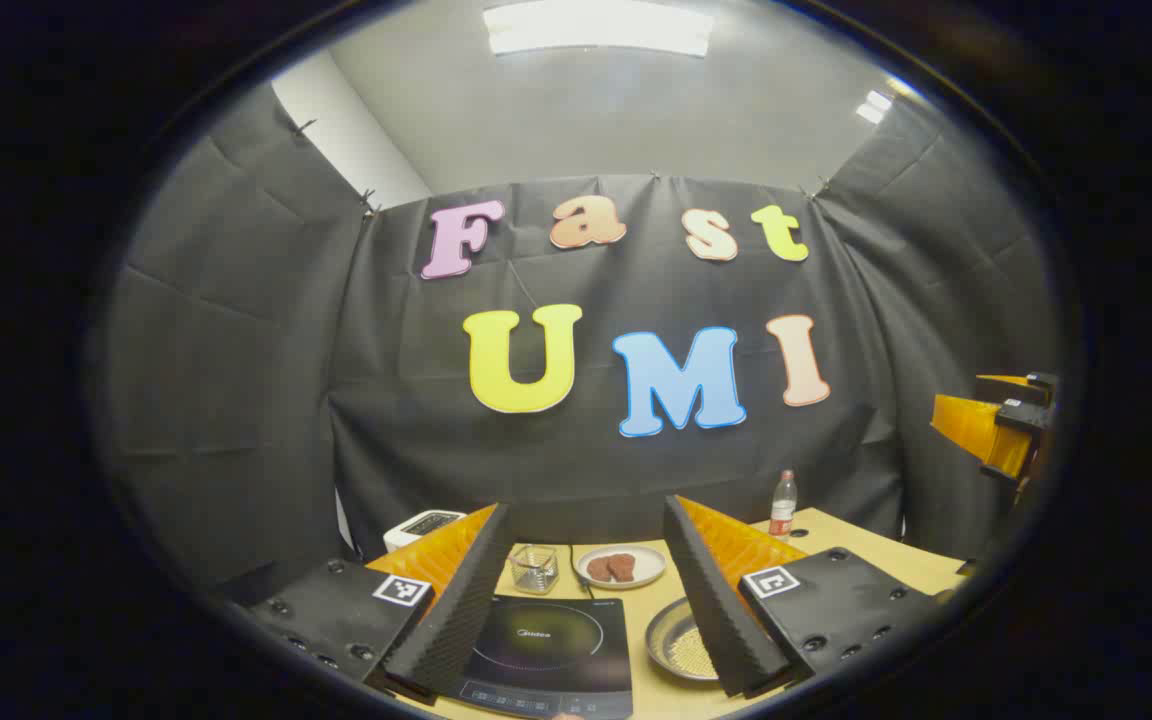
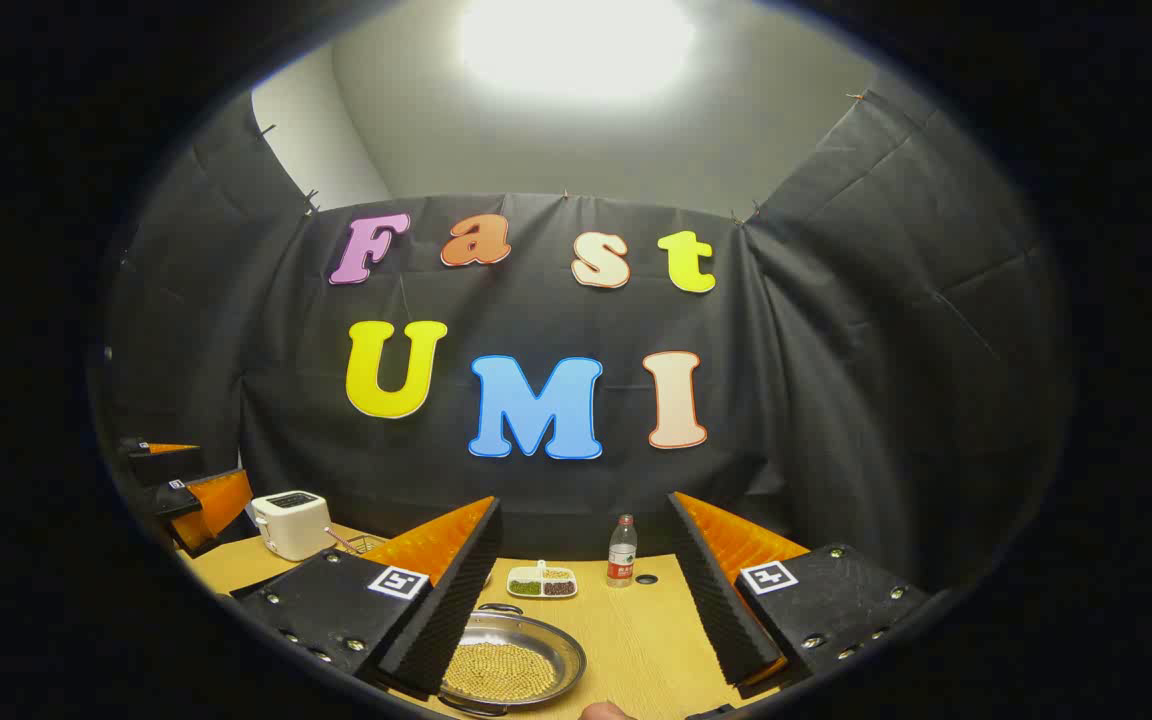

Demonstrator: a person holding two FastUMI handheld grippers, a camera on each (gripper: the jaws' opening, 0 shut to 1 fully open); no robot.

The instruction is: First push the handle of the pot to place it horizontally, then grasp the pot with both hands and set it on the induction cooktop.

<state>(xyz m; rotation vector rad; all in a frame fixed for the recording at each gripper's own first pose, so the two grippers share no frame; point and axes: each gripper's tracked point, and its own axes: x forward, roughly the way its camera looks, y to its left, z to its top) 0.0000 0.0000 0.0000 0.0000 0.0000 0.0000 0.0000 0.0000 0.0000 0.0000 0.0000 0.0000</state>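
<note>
Nearby, pot holds yellow beans; plate holds brown pieces.

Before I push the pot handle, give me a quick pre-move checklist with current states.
1. Left gripper open, nothing between its fingers: ok.
2. Right gripper open, nothing held: ok.
3. Induction cooktop surface free for the pot: ok.
4. Pot on the table, holding yellowish grains, apart from both grippers: ok.
5. Pot handle horizontal: cannot tell; only small loops at the rim show.
6. Bottle and divided dish stand behind the pot, clear of it: ok.
</note>
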